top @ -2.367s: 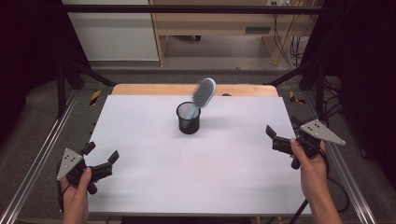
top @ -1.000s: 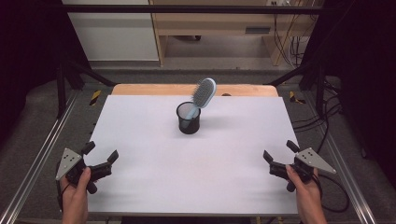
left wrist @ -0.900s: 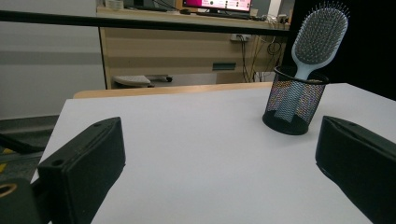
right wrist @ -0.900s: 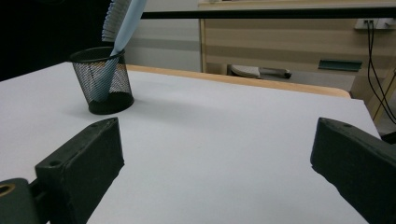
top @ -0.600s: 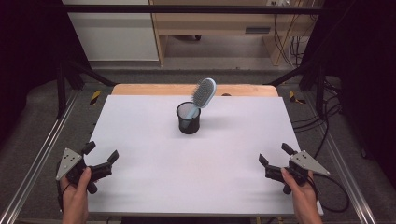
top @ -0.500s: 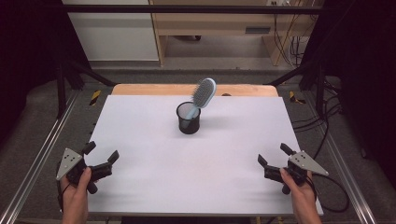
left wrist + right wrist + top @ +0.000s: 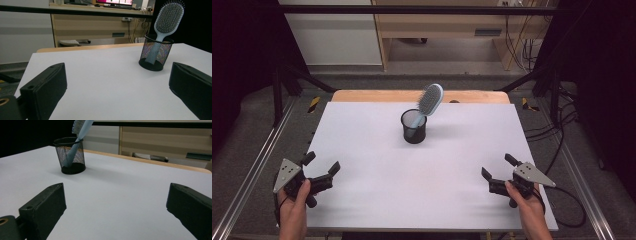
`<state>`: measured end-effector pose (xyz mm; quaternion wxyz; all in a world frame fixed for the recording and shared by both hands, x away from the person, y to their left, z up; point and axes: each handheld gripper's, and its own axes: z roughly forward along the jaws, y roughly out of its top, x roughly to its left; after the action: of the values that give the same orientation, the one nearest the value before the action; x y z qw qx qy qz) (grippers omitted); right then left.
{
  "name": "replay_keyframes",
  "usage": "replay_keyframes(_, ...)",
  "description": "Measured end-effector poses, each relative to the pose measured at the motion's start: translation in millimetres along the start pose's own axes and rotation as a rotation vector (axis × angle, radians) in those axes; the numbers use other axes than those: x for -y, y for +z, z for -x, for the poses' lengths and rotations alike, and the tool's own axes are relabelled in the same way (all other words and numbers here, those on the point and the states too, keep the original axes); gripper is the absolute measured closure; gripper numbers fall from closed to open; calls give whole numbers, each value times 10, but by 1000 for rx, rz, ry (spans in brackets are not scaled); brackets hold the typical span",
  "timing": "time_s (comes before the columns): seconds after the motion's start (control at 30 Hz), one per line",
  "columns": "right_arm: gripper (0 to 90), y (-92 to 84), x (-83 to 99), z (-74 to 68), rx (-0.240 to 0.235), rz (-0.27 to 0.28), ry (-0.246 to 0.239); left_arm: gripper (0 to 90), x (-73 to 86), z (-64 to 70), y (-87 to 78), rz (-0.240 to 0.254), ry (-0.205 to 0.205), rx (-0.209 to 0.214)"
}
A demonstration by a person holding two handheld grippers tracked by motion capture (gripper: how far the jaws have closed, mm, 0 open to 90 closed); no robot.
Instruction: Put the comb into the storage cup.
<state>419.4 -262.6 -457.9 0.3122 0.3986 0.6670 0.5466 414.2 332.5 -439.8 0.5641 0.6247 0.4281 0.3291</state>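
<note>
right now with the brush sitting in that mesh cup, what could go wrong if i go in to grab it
1. The hairbrush leans in the mesh cup with its heavy head well above the rim, so a sideways pull would likely tip the light cup.
2. The cup stands free on the table, so it may slide or lift with the brush unless one gripper steadies it.
3. The left gripper and right gripper, both open, could collide reaching in together.

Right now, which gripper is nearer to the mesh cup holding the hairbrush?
Neither clearly. The left gripper sits near the table's front left corner, the right gripper near its front right, both open and well apart from the mesh cup.
</note>
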Motion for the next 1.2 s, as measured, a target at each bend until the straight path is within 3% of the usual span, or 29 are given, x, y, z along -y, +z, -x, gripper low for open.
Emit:
replay_keyframes(0.77,28,237,-46,-149,-72,-34,-30,16,8,22,25,-12,7,24)
replay_keyframes(1.2,27,336,-47,-147,-68,-31,-39,16,16,4,36,-10,-9,34)
